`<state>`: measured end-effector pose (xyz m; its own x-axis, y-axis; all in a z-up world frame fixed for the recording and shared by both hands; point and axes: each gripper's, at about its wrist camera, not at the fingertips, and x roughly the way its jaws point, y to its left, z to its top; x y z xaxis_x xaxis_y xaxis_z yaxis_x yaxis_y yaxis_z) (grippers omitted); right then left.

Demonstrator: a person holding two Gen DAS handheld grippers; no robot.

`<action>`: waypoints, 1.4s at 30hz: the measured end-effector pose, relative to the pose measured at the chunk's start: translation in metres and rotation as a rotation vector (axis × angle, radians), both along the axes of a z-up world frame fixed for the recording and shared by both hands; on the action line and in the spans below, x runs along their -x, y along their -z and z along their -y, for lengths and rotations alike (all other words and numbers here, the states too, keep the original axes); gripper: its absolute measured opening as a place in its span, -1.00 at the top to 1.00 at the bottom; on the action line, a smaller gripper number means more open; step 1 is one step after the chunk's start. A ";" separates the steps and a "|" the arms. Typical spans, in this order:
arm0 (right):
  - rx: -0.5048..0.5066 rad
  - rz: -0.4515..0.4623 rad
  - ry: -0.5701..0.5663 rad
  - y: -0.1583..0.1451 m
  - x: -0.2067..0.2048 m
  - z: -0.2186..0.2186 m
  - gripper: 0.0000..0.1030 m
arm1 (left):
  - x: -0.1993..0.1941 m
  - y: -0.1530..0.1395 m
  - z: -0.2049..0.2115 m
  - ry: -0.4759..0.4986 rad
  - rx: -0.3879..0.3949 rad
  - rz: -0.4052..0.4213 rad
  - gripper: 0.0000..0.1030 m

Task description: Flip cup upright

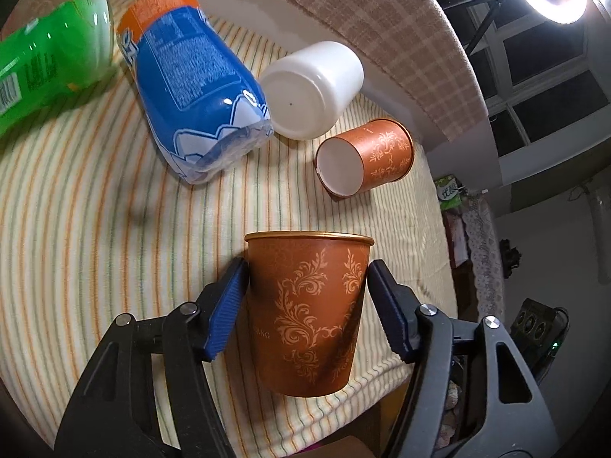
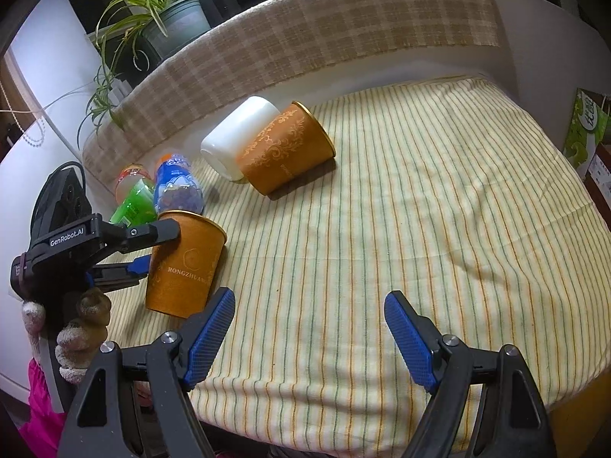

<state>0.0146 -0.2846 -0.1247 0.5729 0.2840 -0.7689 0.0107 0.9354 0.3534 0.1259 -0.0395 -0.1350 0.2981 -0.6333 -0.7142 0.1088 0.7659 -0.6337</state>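
At table's near edge | my left gripper (image 1: 307,286) pinches brown cup (image 1: 307,313) upright, unreleased | right gripper (image 2: 309,324) spread, idle | second cup (image 1: 366,156) lies sideways.

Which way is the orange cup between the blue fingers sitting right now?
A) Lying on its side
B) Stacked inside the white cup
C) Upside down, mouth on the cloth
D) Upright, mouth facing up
D: the held cup stands with its gold rim on top, gripped at both sides by the left gripper, while the other orange cup lies on its side.
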 end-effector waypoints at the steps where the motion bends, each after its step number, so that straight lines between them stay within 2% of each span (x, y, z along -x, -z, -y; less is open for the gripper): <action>1: -0.002 -0.002 0.000 0.000 0.000 0.000 -0.60 | 0.002 -0.003 0.000 -0.005 -0.016 0.015 -0.28; 12: -0.009 -0.003 -0.003 0.000 -0.003 -0.002 -0.60 | 0.030 -0.035 0.007 -0.024 -0.178 0.221 -0.27; 23: -0.010 -0.003 -0.002 0.000 -0.003 -0.003 -0.60 | 0.045 -0.053 0.013 -0.048 -0.296 0.366 -0.27; 42: -0.009 -0.010 0.002 0.002 -0.003 0.000 -0.60 | 0.037 -0.048 0.029 -0.048 -0.397 0.448 -0.26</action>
